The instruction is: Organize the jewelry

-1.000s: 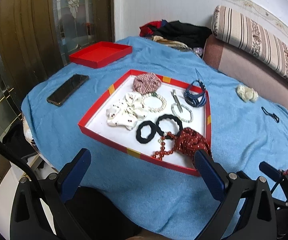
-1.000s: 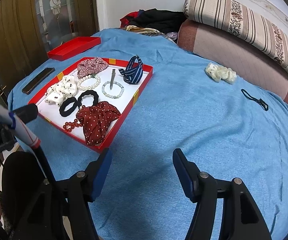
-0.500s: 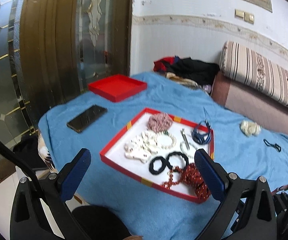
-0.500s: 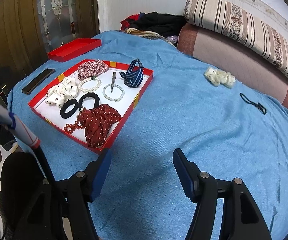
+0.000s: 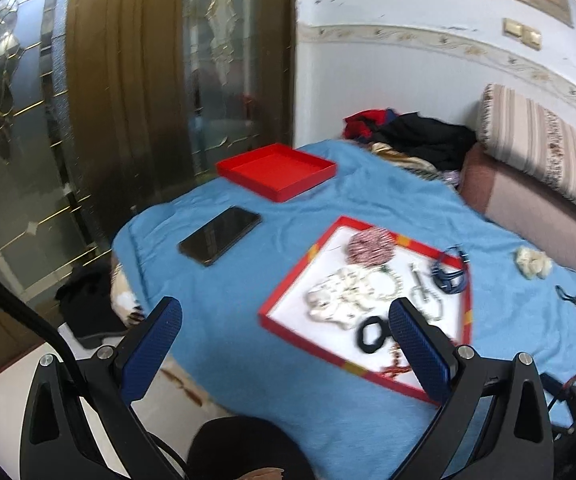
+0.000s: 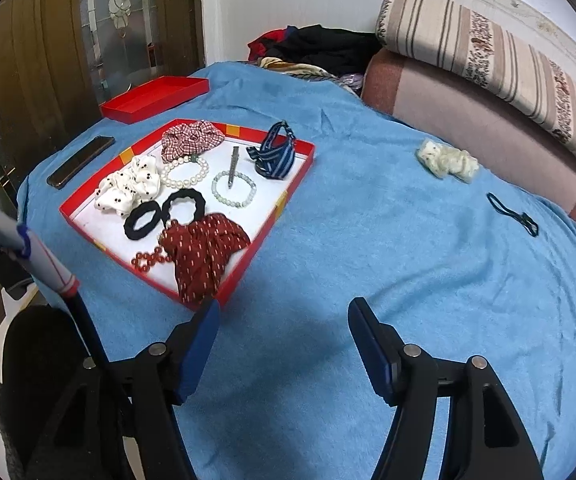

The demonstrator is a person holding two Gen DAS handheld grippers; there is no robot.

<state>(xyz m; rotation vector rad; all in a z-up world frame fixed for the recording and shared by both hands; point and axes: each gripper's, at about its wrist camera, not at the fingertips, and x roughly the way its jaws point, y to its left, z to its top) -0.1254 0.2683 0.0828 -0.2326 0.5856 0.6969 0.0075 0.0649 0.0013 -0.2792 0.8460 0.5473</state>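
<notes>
A red-rimmed white tray on the blue cloth holds scrunchies, bead bracelets, black hair ties, a dark red scrunchie and a striped blue band. A cream scrunchie and a thin dark hair tie lie loose on the cloth to the right. My left gripper is open and empty, held above the table's near left edge. My right gripper is open and empty, low over the cloth just right of the tray's near corner.
An empty red lid sits at the far left of the cloth. A black phone lies left of the tray. Clothes are piled at the back, a striped cushion on the sofa at right.
My left gripper has risen and pulled back to the left, so the tray looks smaller and more door shows. My right gripper has barely moved.
</notes>
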